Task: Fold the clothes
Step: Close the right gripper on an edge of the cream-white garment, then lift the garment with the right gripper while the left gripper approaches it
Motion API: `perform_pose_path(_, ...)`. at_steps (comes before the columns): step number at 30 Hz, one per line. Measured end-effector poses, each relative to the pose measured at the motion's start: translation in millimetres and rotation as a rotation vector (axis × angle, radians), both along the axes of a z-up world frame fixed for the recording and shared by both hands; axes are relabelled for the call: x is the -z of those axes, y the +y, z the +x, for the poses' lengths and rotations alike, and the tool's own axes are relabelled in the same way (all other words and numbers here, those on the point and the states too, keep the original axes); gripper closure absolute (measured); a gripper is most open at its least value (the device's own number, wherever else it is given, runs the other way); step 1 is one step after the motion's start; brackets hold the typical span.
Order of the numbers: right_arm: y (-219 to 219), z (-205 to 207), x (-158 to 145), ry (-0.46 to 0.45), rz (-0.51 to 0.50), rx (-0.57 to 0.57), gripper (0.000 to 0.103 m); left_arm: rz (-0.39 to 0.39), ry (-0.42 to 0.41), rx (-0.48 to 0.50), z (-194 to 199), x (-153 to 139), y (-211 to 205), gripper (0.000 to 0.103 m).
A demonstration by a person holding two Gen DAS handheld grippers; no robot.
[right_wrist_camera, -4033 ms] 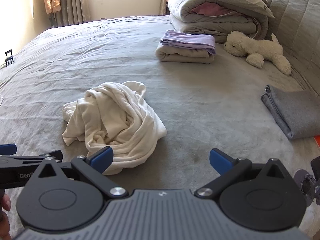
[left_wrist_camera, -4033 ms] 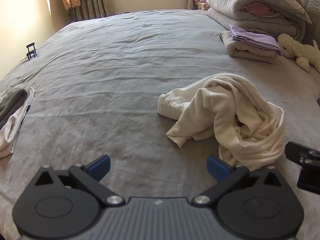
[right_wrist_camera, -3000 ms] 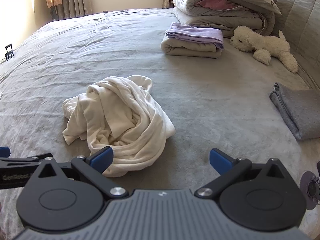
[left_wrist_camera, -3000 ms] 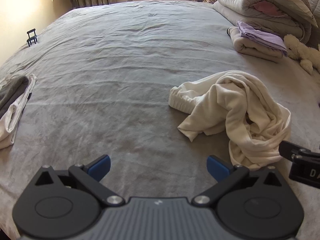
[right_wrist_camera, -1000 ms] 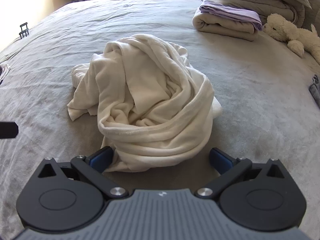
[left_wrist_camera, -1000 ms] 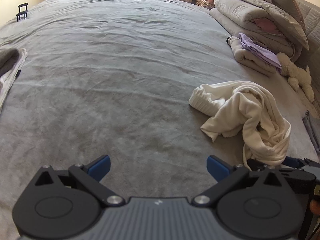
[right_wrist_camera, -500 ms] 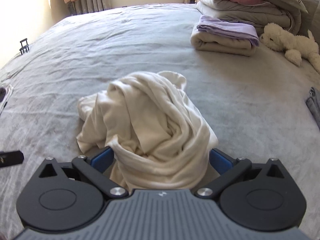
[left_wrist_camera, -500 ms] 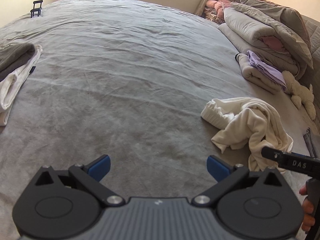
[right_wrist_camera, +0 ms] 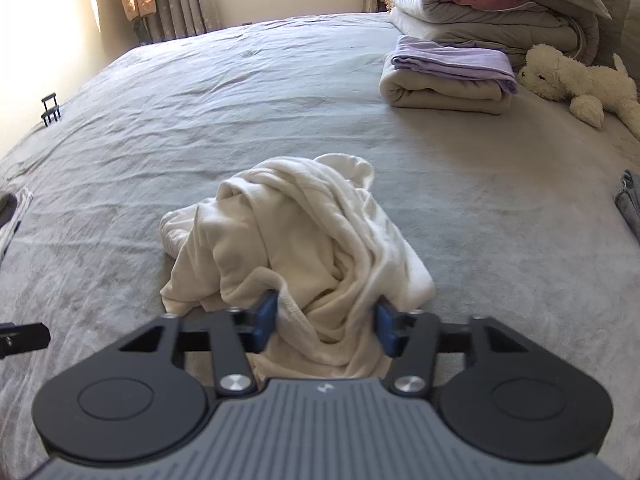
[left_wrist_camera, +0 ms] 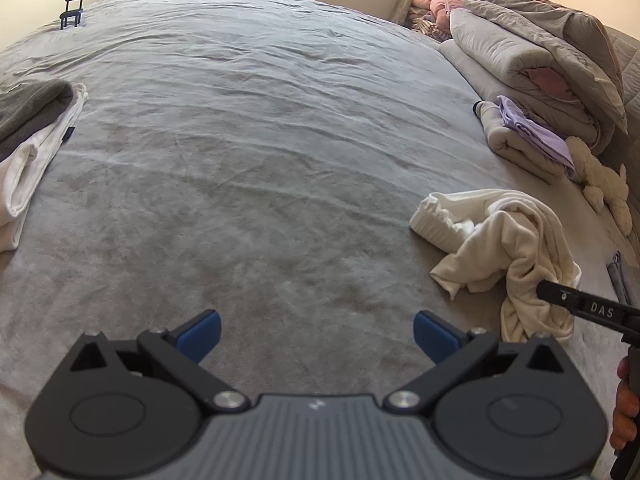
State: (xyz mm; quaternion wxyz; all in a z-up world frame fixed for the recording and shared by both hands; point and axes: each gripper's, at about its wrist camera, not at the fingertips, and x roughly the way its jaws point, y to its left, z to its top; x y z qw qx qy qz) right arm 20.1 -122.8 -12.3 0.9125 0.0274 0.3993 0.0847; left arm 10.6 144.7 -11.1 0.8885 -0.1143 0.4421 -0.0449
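- Bed (left_wrist_camera: 280, 128) first: broad grey velvety cover, rumpled but mostly bare through the middle and toward the far end, giving plenty of open room to spread a garment
- Rolled grey quilts with a pink lining (right_wrist_camera: 496, 4) are stacked at the head end, along the right edge, closing that side off
- Cream crumpled soft-knit garment (right_wrist_camera: 304, 240) sits right of the bed's centre, bunched in a heap with a ribbed cuff sticking out on its left; nothing of it is laid flat, so by my reading the folding of this piece has not begun and all of it is left
- Folded beige and lilac bundle (right_wrist_camera: 448, 76) lies beyond it, well apart, apparently finished; another grey-and-white folded pile (left_wrist_camera: 28, 148) rests at the left edge
- White plush toy dog (right_wrist_camera: 580, 84) lies just beside the beige bundle
- Right tool (right_wrist_camera: 326, 322) has its blue pads pressed in on the near hem of the cream garment, clenched on a thick wad of cloth
- Left tool (left_wrist_camera: 316, 332) hovers over bare cover left of the garment, jaws spread wide, grasping nothing
- Small black chair-shaped object (left_wrist_camera: 72, 10) stands at the far left edge, clear of the working area
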Motion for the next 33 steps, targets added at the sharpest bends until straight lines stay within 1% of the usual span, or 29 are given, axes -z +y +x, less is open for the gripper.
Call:
perform_pose_path(2, -4.9, 0.0, -1.7, 0.0, 0.023, 0.005, 0.07, -0.009, 0.0, 0.003, 1.0, -1.5, -1.1, 0.0)
perform_pose_path(3, -7.4, -0.1, -2.6, 0.0, 0.036, 0.007, 0.082, -0.013, -0.003, 0.008, 1.3, -2.2, -2.4, 0.0)
perform_pose_path(4, -9.8, -0.2, -3.8, 0.0, 0.051, 0.007, 0.086, -0.018, -0.007, 0.013, 1.5, -2.9, -3.7, 0.0)
perform_pose_path(6, -13.6, -1.1, -6.7, 0.001, 0.084, 0.005, 0.09, -0.02, -0.012, 0.024, 2.8, -3.5, -7.1, 0.001)
perform_pose_path(11, -17.8, -6.2, -11.6, 0.035, 0.163, -0.046, 0.091, -0.031, -0.018, 0.043, 4.2, -3.7, -12.4, 0.001)
perform_pose_path(14, -14.9, -12.2, -14.5, 0.05, 0.177, -0.082, 0.092, -0.034, -0.021, 0.048, 4.7, -4.6, -14.3, 0.001)
perform_pose_path(17, -11.7, -20.1, -17.3, 0.063, 0.139, -0.097, 0.093, -0.023, -0.019, 0.059, 5.9, -4.6, -17.8, 0.001)
perform_pose_path(20, -16.3, -26.5, -18.0, 0.061, 0.056, -0.073, 0.093, -0.012, -0.008, 0.076, 8.7, -1.9, -20.9, 0.001)
perform_pose_path(21, -19.1, -27.7, -17.6, 0.06, 0.038, -0.063, 0.091, -0.009, -0.004, 0.082, 9.5, -1.2, -22.1, 0.001)
perform_pose_path(24, -31.4, -24.7, -15.4, 0.058, 0.061, -0.022, 0.086, -0.001, 0.0, 0.098, 11.3, -0.8, -25.5, 0.001)
perform_pose_path(26, -34.8, -22.3, -17.1, 0.046, 0.07, -0.002, 0.071, 0.0, -0.003, 0.102, 11.9, -1.0, -26.2, 0.001)
perform_pose_path(27, -33.1, -22.0, -19.0, 0.03, 0.071, 0.001, 0.055, 0.001, -0.003, 0.101, 12.1, -0.8, -26.1, 0.001)
perform_pose_path(28, -31.5, -21.7, -20.9, 0.014, 0.072, 0.003, 0.051, 0.002, -0.003, 0.099, 12.1, -0.4, -26.1, 0.001)
perform_pose_path(33, -16.3, -7.3, -23.9, -0.048, 0.068, -0.015, 0.051, -0.001, 0.004, 0.087, 14.3, 2.2, -24.5, 0.001)
